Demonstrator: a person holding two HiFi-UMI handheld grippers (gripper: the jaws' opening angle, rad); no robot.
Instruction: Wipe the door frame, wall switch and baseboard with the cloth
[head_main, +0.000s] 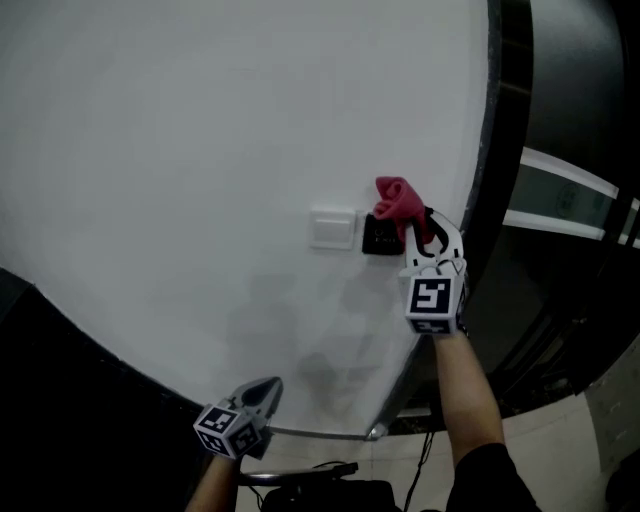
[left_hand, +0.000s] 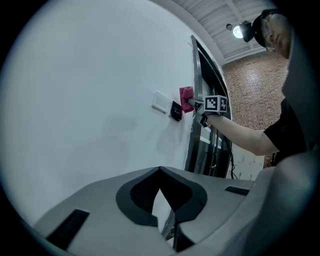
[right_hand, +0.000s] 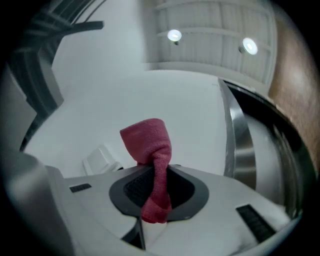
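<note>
From the head view, my right gripper (head_main: 418, 226) is raised to the white wall (head_main: 200, 140), its jaws clamped on the red cloth (head_main: 397, 199). The bunched end of the cloth sits at the top right corner of a small black plate (head_main: 378, 238). I cannot tell whether it actually touches the plate. The white wall switch (head_main: 332, 229) is just left of that plate. The dark door frame (head_main: 486, 170) runs down just to the right of the gripper. My left gripper (head_main: 266, 390) hangs low, well apart from the switch, with its tips toward the wall. Pale floor tiles (head_main: 560, 440) show at the bottom right.

In the left gripper view, the jaw tips meet with nothing between them, and only bare wall lies ahead. Across the view, the cloth is up beside the plate, and my outstretched arm (left_hand: 240, 134) leads to it. Beyond are a brick wall (left_hand: 250, 95) and a ceiling lamp (left_hand: 239, 31).

The right gripper view shows a strip of cloth pinched tight between the dark pads, with its free end balled just above the tips. The switch is low on the left, the metal edge of the frame is on the right, and two ceiling lights (right_hand: 174, 35) are overhead.
</note>
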